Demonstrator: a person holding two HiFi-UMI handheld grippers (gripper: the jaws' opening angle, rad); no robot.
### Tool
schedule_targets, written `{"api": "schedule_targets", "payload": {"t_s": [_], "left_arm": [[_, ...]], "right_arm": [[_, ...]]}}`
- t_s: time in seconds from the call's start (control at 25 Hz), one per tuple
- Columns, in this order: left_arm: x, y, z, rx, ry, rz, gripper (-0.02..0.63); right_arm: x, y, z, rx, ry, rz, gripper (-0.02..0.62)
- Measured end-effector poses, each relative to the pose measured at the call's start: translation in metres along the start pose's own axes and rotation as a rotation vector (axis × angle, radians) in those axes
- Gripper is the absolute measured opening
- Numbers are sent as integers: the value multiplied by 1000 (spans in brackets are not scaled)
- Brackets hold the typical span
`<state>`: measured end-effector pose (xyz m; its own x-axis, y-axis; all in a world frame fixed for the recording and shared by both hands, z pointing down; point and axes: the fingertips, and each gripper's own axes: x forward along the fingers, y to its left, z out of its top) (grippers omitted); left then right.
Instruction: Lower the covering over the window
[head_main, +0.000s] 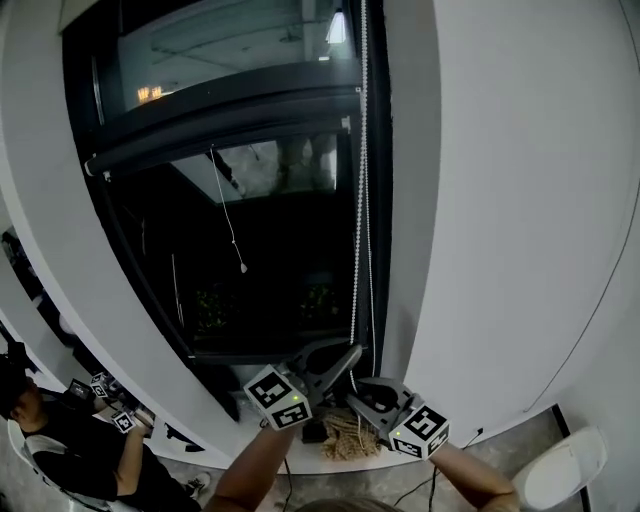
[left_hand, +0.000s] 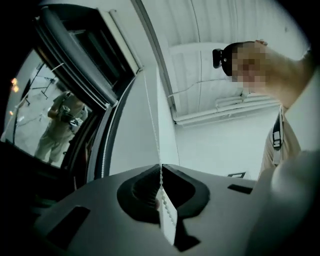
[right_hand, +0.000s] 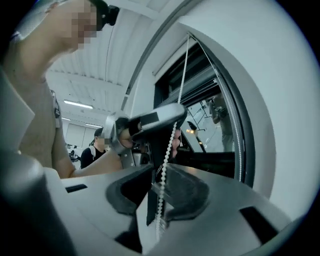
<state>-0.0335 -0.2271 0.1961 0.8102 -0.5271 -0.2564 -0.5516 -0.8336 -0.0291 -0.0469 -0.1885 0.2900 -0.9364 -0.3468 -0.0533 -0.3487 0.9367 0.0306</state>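
Observation:
A white bead chain (head_main: 361, 200) hangs down the right side of the dark window (head_main: 270, 250). The blind (head_main: 220, 130) is a dark roll with its bottom bar high up in the frame. My left gripper (head_main: 356, 350) is shut on the chain; in the left gripper view the chain (left_hand: 152, 125) runs up from the pinched tips (left_hand: 161, 167). Just below, my right gripper (head_main: 352, 398) holds the same chain, with the beads (right_hand: 167, 150) caught between its jaws (right_hand: 162, 172). The right gripper view also shows the left gripper (right_hand: 177, 116) above it.
A thin pull cord with a small weight (head_main: 243, 268) hangs before the glass. White wall (head_main: 500, 200) lies right of the window. A seated person (head_main: 60, 440) is at lower left. A tan bundle (head_main: 350, 438) and a white object (head_main: 560, 465) lie below.

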Motion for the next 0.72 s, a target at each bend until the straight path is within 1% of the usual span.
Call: {"api": "schedule_targets", "payload": {"t_s": [0.04,0.08,0.12,0.16,0.24,0.32,0.4,0.44,0.48,0.52,0.6,0.64,0.68,0.72], "left_arm": [[-5,3,-7,-3,7,20,24],[-10,4,-18,0,27,32,24],[-13,2,-31,-4,53,34,23],[-16,-3,-45,-17,76,26,23],[-17,-16,-71,-54,105,0,23],[-17,-30,-87,-105,102,-25,23],[-19,-40,-91,-133,89,-51,23],[-19,-43,-90,-128,91,-61,23],[-20,-44,-88,-116,97,-69,24],[-22,-45,-87,-104,104,-76,23],[-26,-46,-86,-92,109,-89,23],[-29,-46,-85,-88,107,-94,24],[-32,-45,-85,-83,103,-97,24],[-36,-41,-84,-80,107,-96,25]], "right_arm": [[-9,-2,5,15,-20,12,135],[-19,-6,16,48,-58,15,197],[-26,-13,32,75,-105,7,213],[-30,-21,50,79,-148,-5,213],[-22,-32,80,23,-191,-23,212],[-6,-35,96,-27,-198,-27,212],[6,-38,101,-34,-204,-50,201],[10,-40,102,-33,-209,-72,152],[11,-42,102,-28,-215,-91,57],[11,-42,102,-14,-221,-95,16],[10,-37,102,14,-217,-77,6],[10,-34,98,6,-194,-71,5],[12,-30,88,-9,-147,-67,5],[14,-25,68,-12,-81,-58,3]]}}
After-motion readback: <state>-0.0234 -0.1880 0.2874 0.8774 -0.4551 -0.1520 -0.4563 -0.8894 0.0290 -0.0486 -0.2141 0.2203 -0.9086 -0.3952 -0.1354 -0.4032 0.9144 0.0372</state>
